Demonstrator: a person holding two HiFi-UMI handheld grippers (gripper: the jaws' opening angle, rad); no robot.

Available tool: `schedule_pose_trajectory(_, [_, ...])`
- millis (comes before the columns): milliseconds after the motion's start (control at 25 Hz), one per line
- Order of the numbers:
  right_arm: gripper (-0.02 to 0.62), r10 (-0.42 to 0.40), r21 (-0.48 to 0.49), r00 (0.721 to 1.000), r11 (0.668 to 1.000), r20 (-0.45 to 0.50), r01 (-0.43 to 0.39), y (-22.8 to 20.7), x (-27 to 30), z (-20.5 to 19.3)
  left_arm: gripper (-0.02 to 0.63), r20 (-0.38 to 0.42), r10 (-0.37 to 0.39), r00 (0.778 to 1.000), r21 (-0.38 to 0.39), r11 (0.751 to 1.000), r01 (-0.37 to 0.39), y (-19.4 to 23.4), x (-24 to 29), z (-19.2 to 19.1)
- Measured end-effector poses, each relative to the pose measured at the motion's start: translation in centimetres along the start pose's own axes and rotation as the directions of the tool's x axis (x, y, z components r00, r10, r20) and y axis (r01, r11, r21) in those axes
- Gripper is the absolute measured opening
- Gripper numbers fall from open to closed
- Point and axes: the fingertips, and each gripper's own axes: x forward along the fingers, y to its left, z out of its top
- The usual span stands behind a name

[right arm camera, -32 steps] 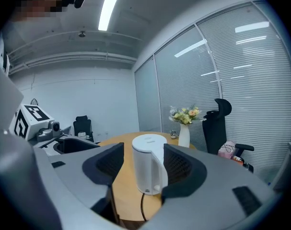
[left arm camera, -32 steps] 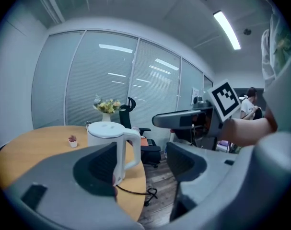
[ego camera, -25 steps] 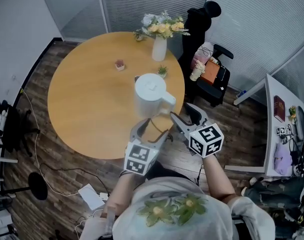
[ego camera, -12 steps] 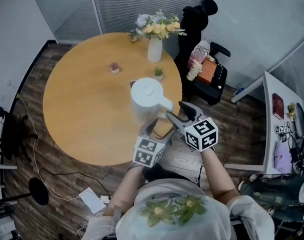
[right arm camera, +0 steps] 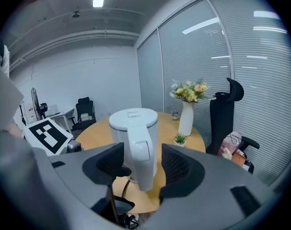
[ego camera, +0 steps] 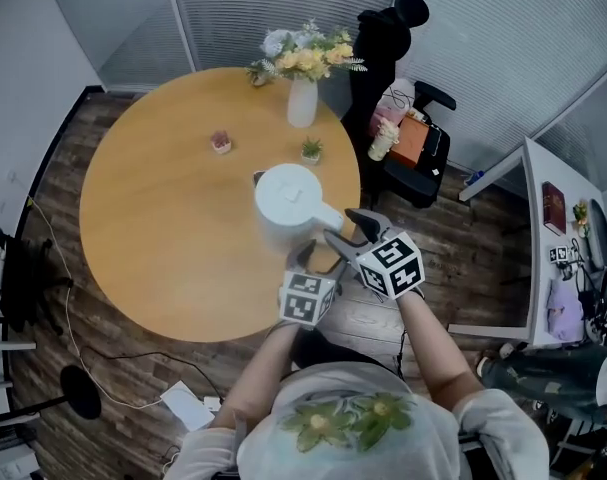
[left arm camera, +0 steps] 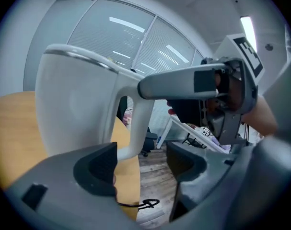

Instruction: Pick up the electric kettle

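Far left of the electric kettle [ego camera: 291,196], a dark wood floor [ego camera: 43,218] carries a loose cable [ego camera: 103,343]. The round wooden surface [ego camera: 163,228] fills the middle of the room. The kettle stands on it near the edge closest to the person, with its handle [right arm camera: 141,162] turned towards them. Beyond the kettle and to its left sits a small pot [ego camera: 220,142]. Just behind the kettle is a little green plant [ego camera: 311,150], and farther back a white vase [ego camera: 302,103] of yellow and pale flowers. Slatted blinds [ego camera: 273,3] line the glass walls behind. To the kettle's right a dark garment [ego camera: 378,48] hangs upright, beside a chair [ego camera: 418,153] piled with bags. A white desk [ego camera: 548,258] stands well apart at the far right.

Both forearms reach forward from the person's chest and meet at the handle. The left forearm [ego camera: 258,378] angles up and rightward. The left hand-held gripper [ego camera: 316,258] sits low, just on the person's side of the kettle. In the left gripper view its jaws stand wide [left arm camera: 140,159], with the foot of the handle showing above the gap. The right forearm [ego camera: 428,338] slants in from the kettle's right. The right hand-held gripper [ego camera: 343,226] points at the kettle, and its jaws stand apart [right arm camera: 141,166], one on either side of the handle, not closed on it.
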Motion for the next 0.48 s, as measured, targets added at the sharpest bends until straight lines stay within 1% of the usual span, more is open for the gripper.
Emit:
schedule_pose_trajectory(160, [0.256,0.020,-0.016,0.999,1.000,-0.033,-0.021,-0.2,0.8,-0.6,0.305,0.001,0.003,1.000,0.000,1.000,-0.003,-0.2,1.1,-0.2])
schedule_pose_trajectory(360, [0.255,0.050,-0.037,0.997,0.998,-0.061,-0.052,-0.1,1.8,-1.0,0.304,0.011,0.039,0.999,0.018,0.999,-0.039,0.2,2.4,-0.3])
schedule_pose_trajectory(480, [0.255,0.063,-0.048,0.996,0.997,-0.069,-0.066,0.0,2.1,-1.0,0.304,0.008,0.040,0.999,0.020,0.999,-0.040,0.3,3.0,-0.3])
